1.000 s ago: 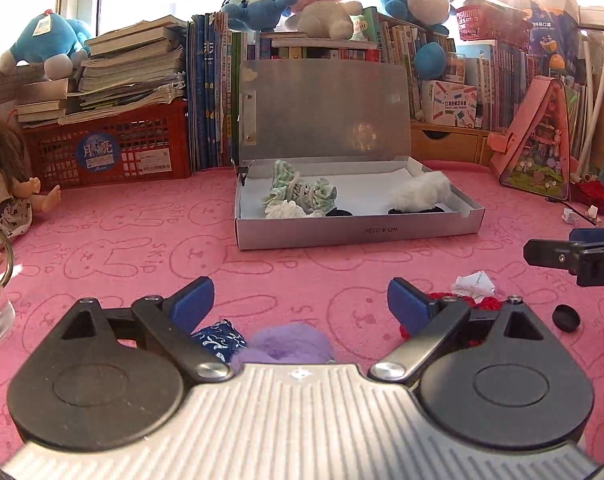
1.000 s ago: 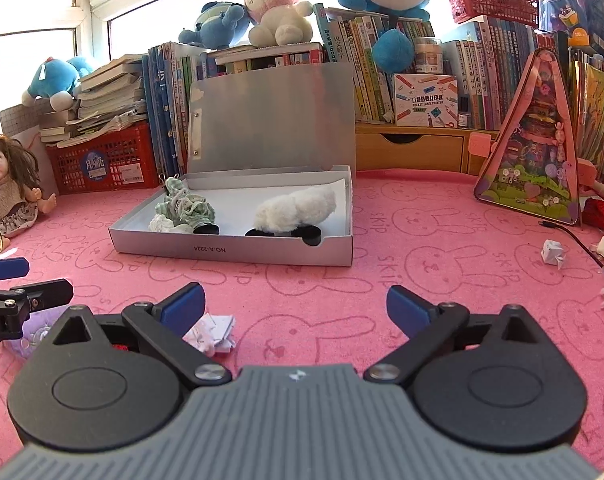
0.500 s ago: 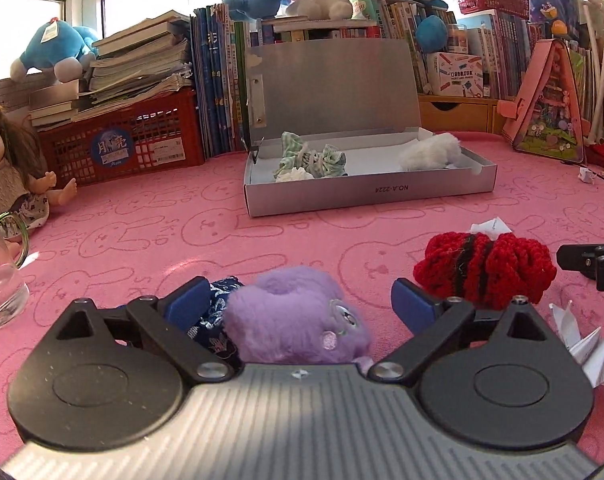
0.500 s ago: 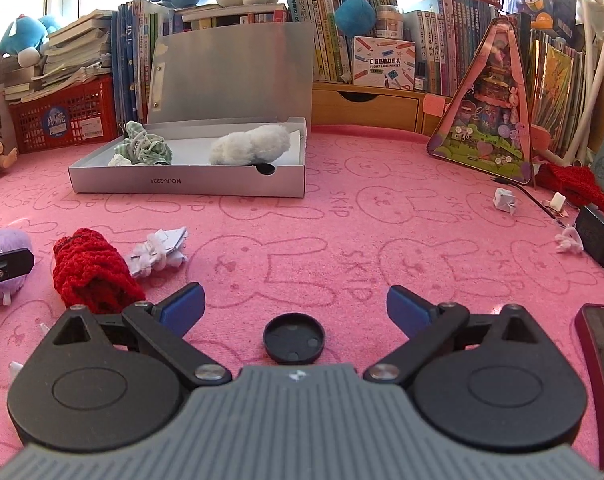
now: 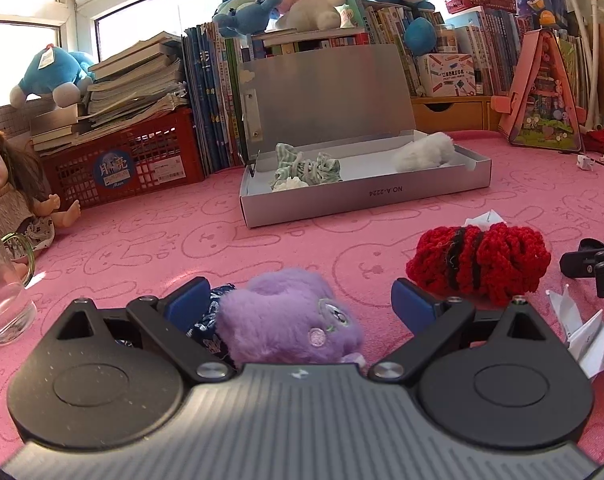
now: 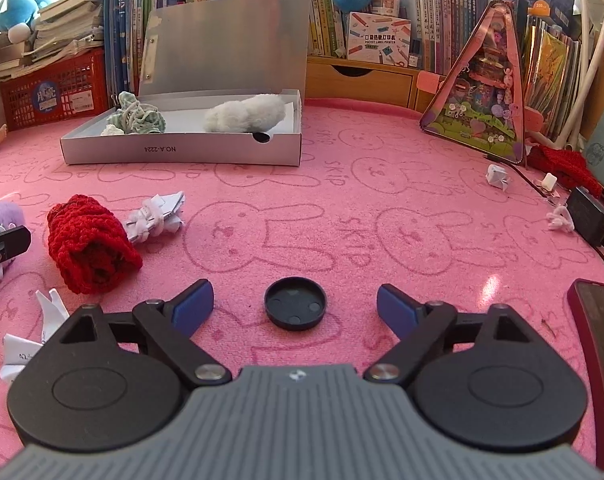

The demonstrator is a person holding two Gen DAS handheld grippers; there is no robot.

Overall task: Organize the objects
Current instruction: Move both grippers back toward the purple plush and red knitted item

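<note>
My left gripper (image 5: 298, 300) is open, its jaws on either side of a purple plush toy (image 5: 290, 322) on the pink cloth, not touching it. A dark blue patterned cloth (image 5: 210, 320) lies under the toy by the left finger. A red knitted roll (image 5: 477, 258) lies to the right; it also shows in the right wrist view (image 6: 88, 246). My right gripper (image 6: 294, 306) is open and low, with a black round cap (image 6: 295, 303) between its jaws. The open grey box (image 5: 365, 196) holds a green striped cloth (image 5: 307, 168) and a white fluffy item (image 5: 423, 152).
Folded white paper pieces (image 6: 154, 218) lie near the red roll. A glass cup (image 5: 4, 296) and a doll (image 5: 12, 200) are at the left. A phone (image 6: 597, 344), a black charger (image 6: 589, 216) and a pink triangular case (image 6: 485, 92) are at the right. Books and a red crate (image 5: 130, 160) line the back.
Both grippers have come down and drawn back toward the near edge. The purple toy now sits between my left jaws and the black cap between my right jaws. Both stayed open.
</note>
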